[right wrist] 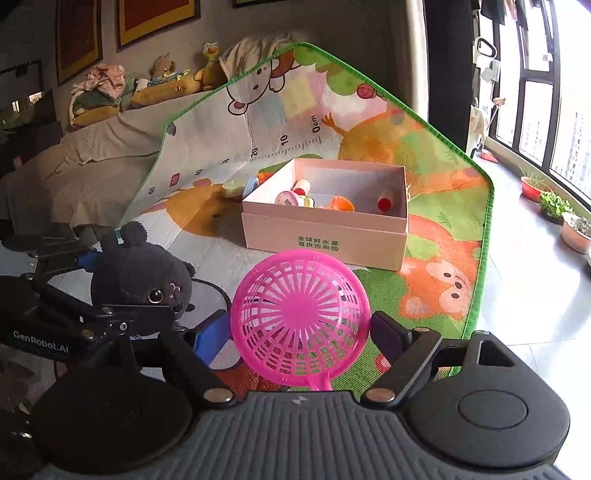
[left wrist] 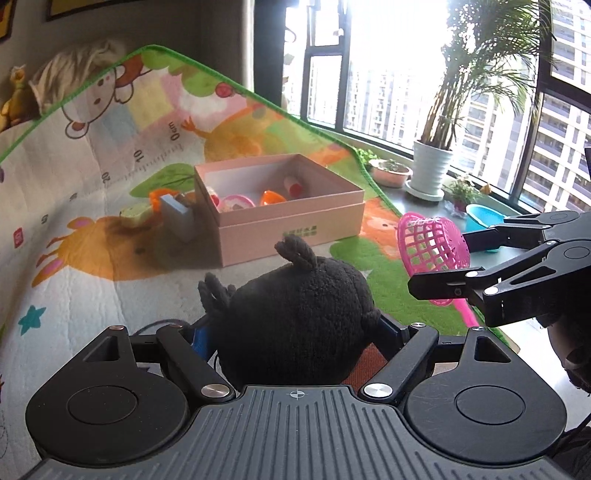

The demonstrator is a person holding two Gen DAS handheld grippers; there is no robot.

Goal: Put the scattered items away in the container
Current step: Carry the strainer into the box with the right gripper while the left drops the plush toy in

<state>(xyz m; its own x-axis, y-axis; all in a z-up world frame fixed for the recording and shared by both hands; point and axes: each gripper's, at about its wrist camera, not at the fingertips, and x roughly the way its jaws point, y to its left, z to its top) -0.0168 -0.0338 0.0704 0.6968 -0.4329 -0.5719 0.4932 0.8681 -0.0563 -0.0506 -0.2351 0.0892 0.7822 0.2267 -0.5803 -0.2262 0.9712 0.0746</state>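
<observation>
Two handheld grippers above a colourful play mat (right wrist: 424, 229): left gripper (left wrist: 295, 332) fingers clamped around a black plush toy (left wrist: 295, 317), right gripper (right wrist: 299, 332) fingers clamped on a pink plastic strainer (right wrist: 299, 317), both apparently bound for the open pink box (right wrist: 328, 236) ahead, already holding small toys.

A cartoon play mat (right wrist: 424, 155) covers the floor. A potted palm (left wrist: 432, 170) stands by the window (left wrist: 388, 62). Soft toys (right wrist: 177, 77) sit on a bed (right wrist: 74, 162) beneath framed pictures (right wrist: 159, 18).
</observation>
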